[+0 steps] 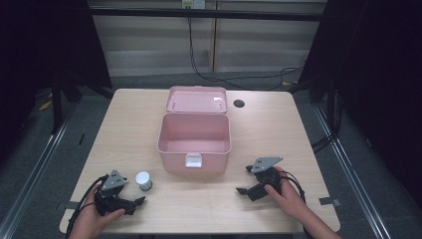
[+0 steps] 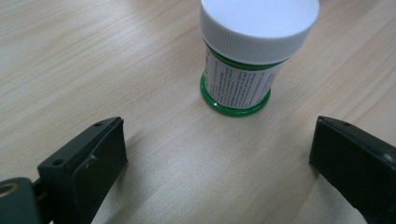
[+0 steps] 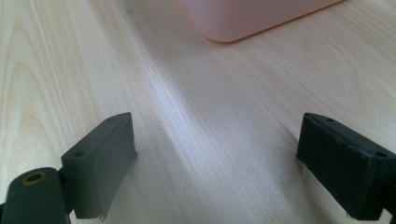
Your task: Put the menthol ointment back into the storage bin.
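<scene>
A pink box stands open at the table's middle, its lid tipped back behind it and its inside bare. A small jar with a white cap and a green base stands upright left of the box's front. In the left gripper view the jar sits just beyond the jaws, apart from them. My left gripper lies near the front edge, a little below the jar, open with nothing between its jaws. My right gripper rests right of the box's front, open over bare wood.
The light wooden table has a round cable hole at the back right. A corner of the pink box rises ahead of the right gripper. Cables trail from both grippers over the front edge. Dark floor surrounds the table.
</scene>
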Motion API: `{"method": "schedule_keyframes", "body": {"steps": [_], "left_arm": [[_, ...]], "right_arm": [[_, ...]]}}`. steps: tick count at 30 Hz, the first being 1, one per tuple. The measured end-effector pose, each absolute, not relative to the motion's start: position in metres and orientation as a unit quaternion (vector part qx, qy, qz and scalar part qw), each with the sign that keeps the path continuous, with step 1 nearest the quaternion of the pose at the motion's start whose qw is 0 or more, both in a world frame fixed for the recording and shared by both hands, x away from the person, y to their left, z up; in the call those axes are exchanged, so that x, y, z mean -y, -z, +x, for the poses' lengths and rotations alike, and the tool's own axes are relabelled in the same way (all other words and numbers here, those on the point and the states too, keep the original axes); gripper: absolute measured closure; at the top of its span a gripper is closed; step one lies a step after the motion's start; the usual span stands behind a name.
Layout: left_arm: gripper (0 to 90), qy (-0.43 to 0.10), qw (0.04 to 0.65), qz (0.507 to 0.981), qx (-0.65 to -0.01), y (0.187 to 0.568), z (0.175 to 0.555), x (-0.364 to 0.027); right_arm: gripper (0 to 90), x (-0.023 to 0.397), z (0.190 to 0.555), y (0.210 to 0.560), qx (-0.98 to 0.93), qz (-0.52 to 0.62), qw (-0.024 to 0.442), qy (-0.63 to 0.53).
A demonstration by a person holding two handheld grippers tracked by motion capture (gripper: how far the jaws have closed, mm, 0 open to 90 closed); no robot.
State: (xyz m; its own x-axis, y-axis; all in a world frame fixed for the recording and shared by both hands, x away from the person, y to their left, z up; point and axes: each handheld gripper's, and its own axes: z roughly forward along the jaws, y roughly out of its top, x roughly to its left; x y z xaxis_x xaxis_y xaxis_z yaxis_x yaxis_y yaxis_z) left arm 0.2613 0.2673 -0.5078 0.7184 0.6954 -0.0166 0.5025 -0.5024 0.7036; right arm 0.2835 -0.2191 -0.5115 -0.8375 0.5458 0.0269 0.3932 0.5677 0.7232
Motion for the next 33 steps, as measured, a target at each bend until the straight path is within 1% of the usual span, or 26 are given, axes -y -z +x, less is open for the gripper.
{"method": "schedule_keyframes", "body": {"steps": [8,11,12,13,14,16,19,22,25,30,33], "left_arm": [[4.3,-0.134,0.351,0.856,-0.354,0.507,0.261,-0.267],[9.5,-0.123,0.315,0.868,-0.364,0.498,0.262,-0.263],[13.0,-0.123,0.315,0.868,-0.364,0.498,0.262,-0.263],[17.4,-0.117,0.302,0.872,-0.368,0.495,0.262,-0.262],[18.2,-0.107,0.282,0.883,-0.36,0.49,0.263,-0.258],[18.2,-0.103,0.279,0.884,-0.361,0.49,0.263,-0.256],[19.1,-0.078,0.239,0.897,-0.363,0.484,0.266,-0.249],[19.6,-0.069,0.221,0.905,-0.358,0.481,0.267,-0.247],[22.0,-0.04,0.201,0.906,-0.37,0.476,0.271,-0.244],[22.8,-0.038,0.177,0.91,-0.372,0.469,0.277,-0.24],[23.9,-0.035,0.179,0.909,-0.374,0.46,0.284,-0.238]], "right_arm": [[10.9,0.219,0.284,0.511,-0.88,0.266,0.1,-0.381],[10.9,0.219,0.284,0.511,-0.88,0.266,0.101,-0.381],[10.9,0.219,0.284,0.511,-0.88,0.266,0.101,-0.381],[10.9,0.219,0.284,0.511,-0.88,0.266,0.101,-0.381],[10.9,0.219,0.284,0.511,-0.88,0.266,0.101,-0.381],[10.9,0.219,0.284,0.511,-0.88,0.266,0.101,-0.381],[10.9,0.219,0.284,0.511,-0.88,0.266,0.101,-0.381],[10.9,0.219,0.284,0.511,-0.88,0.266,0.101,-0.381],[10.9,0.219,0.284,0.511,-0.88,0.267,0.101,-0.381],[10.9,0.219,0.284,0.511,-0.88,0.266,0.101,-0.381],[10.9,0.219,0.284,0.511,-0.88,0.266,0.101,-0.381]]}}
